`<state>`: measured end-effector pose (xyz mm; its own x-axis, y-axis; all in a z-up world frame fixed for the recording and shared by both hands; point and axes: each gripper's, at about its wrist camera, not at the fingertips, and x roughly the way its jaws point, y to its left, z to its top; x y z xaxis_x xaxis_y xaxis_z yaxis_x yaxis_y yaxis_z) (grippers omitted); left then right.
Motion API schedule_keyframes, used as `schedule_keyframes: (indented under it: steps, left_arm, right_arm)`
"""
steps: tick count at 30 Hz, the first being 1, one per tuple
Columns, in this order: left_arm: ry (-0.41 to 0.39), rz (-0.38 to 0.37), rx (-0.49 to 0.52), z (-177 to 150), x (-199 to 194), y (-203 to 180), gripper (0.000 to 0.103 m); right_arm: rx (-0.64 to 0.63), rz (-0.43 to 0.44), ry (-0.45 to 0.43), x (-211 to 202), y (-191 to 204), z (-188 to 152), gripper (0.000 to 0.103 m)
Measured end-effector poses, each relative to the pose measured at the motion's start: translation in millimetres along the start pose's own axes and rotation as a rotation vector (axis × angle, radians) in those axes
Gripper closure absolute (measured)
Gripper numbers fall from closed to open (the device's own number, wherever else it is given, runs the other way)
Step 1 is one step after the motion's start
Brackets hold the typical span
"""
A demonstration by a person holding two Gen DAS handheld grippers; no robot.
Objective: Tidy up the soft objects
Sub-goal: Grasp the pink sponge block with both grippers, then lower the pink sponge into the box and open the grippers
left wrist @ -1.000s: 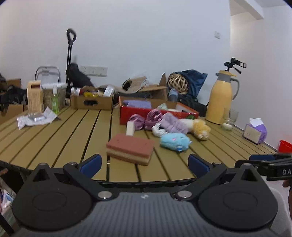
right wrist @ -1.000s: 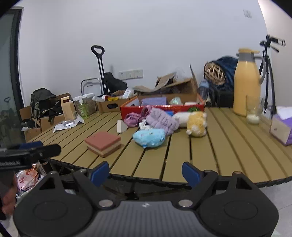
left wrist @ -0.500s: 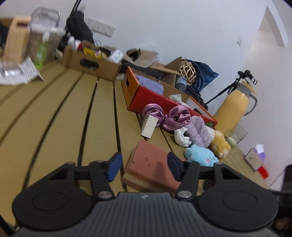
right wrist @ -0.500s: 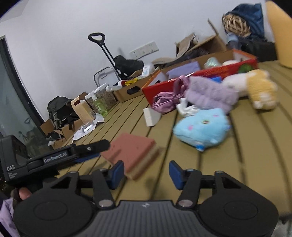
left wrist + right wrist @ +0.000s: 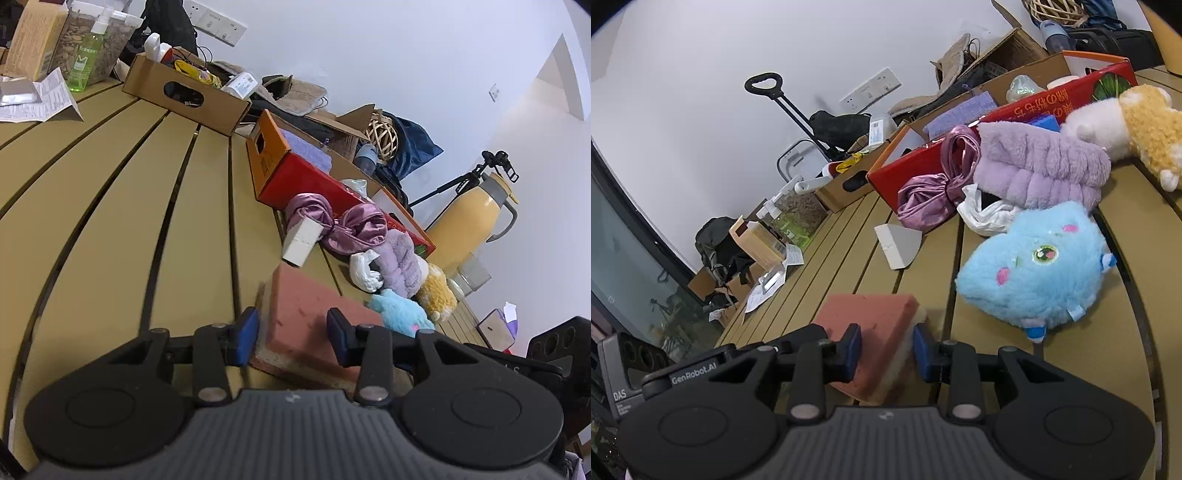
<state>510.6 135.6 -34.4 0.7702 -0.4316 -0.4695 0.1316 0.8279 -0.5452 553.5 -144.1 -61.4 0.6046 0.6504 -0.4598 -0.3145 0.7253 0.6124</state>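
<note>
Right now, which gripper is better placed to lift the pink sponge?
Probably right: the right gripper brackets a narrow corner of the pink sponge closely. The left gripper spans a wider part, pads apart.

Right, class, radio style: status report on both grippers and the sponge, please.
Left gripper and right gripper both straddle the sponge, pads at its sides. Sponge flat on the table, not lifted. Blue plush close beside it, apart.
</note>
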Motion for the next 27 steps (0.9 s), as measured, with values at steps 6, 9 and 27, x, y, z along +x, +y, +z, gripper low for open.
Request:
schedule_keyframes:
  steps: [6, 9, 27]
  left_arm:
    - [-0.147, -0.062, 0.084, 53.9, -4.7, -51.9, 0.062]
    - [-0.185, -0.061, 0.124, 100.4, 29.2, -77.4, 0.062]
    - [-0.089, 0.148, 0.216, 137.0, 164.4, -64.6, 0.026]
  right_arm:
    - [-0.044, 0.051, -0.051, -30.8, 13.7, 48.9, 0.074]
    - [-0.114, 0.063, -0.093, -34.5, 18.3, 109.5, 0.074]
    - [-0.063, -0.08, 0.242, 141.8, -69.1, 235.5, 0.073]
